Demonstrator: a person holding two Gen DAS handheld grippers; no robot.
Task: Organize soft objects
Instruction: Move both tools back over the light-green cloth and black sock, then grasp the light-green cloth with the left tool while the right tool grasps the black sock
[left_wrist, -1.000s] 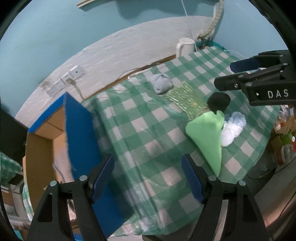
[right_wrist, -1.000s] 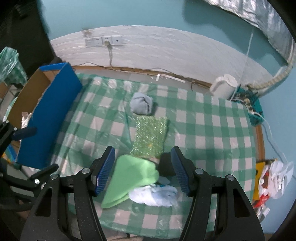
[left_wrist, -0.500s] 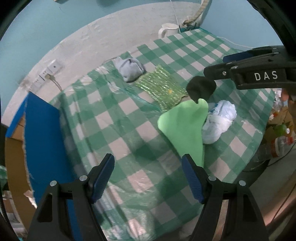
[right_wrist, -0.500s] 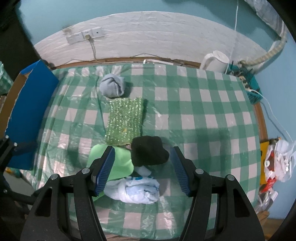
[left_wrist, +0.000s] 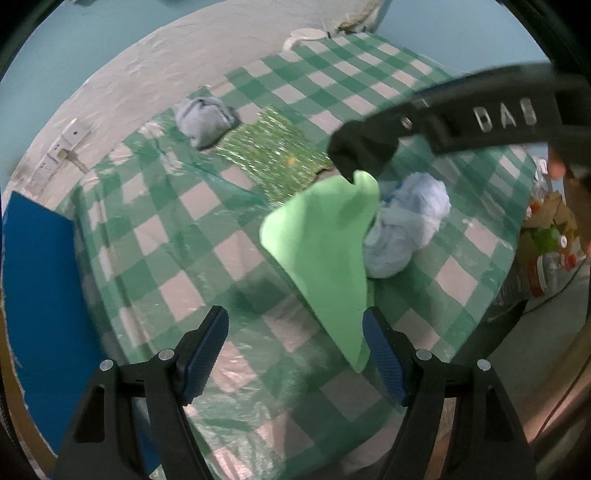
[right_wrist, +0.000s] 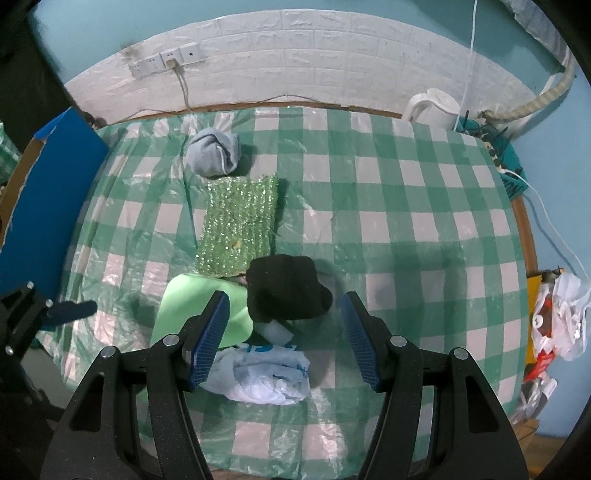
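Green-checked table (right_wrist: 406, 229); at frame centre, the right gripper (right_wrist: 284, 332) hovers open over a black cloth (right_wrist: 286, 291); the left gripper (left_wrist: 295, 354) is open, empty.

The surface (right_wrist: 406, 229) lies bare right of the sequined cloth (right_wrist: 238, 225). A blue box (right_wrist: 48, 206) walls the left edge; a kettle (right_wrist: 434, 109) blocks the far right corner.

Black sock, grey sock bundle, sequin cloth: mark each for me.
black sock (right_wrist: 286, 293), right wrist view, middle of the dark lump.
grey sock bundle (right_wrist: 213, 155), right wrist view, centre of the ball.
sequin cloth (right_wrist: 238, 225), right wrist view, middle of the glittery panel.
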